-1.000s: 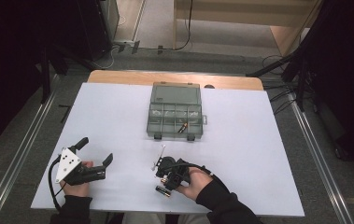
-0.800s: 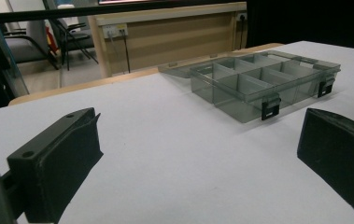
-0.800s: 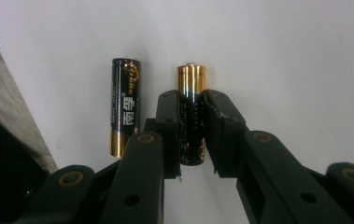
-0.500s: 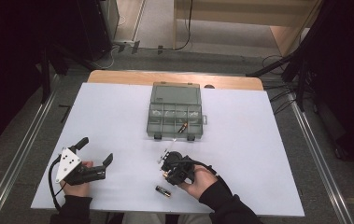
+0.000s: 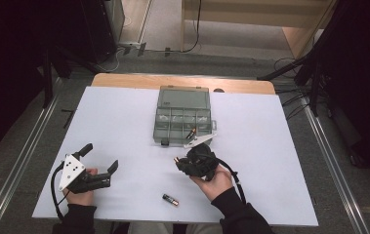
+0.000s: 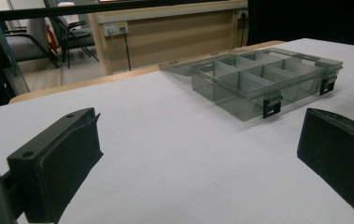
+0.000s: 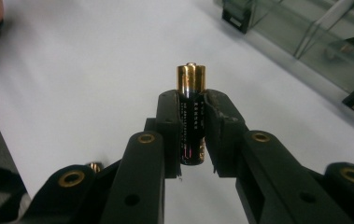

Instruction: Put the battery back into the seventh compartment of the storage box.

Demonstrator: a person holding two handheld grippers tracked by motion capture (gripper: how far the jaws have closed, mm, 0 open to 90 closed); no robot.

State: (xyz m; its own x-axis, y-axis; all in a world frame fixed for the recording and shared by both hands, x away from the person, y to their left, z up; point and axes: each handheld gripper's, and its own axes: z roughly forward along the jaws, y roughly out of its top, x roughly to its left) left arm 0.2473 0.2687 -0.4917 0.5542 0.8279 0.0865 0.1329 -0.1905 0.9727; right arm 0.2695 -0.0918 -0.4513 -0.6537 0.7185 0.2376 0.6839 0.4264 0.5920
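Note:
My right gripper (image 7: 192,99) is shut on a black battery with a gold end (image 7: 191,116), which stands upright between the pads. From above, that gripper (image 5: 180,162) hovers just in front of the clear grey compartment box (image 5: 182,117), the battery's gold tip (image 5: 176,159) pointing left. A second battery (image 5: 170,199) lies on the white table near the front edge. A third battery (image 5: 191,132) rests in a front compartment of the box. My left gripper (image 5: 100,157) stands open at the front left, nothing between its jaws (image 6: 198,140).
The box (image 6: 258,79) has its lid laid open on the far side and two black latches at the front. The white table top (image 5: 270,146) ends in a wooden strip (image 5: 124,80) at the back. Dark stands and cables surround the table.
The right gripper has risen from the loose battery near the front edge and moved toward the box, carrying a battery. The left gripper has stayed where it was.

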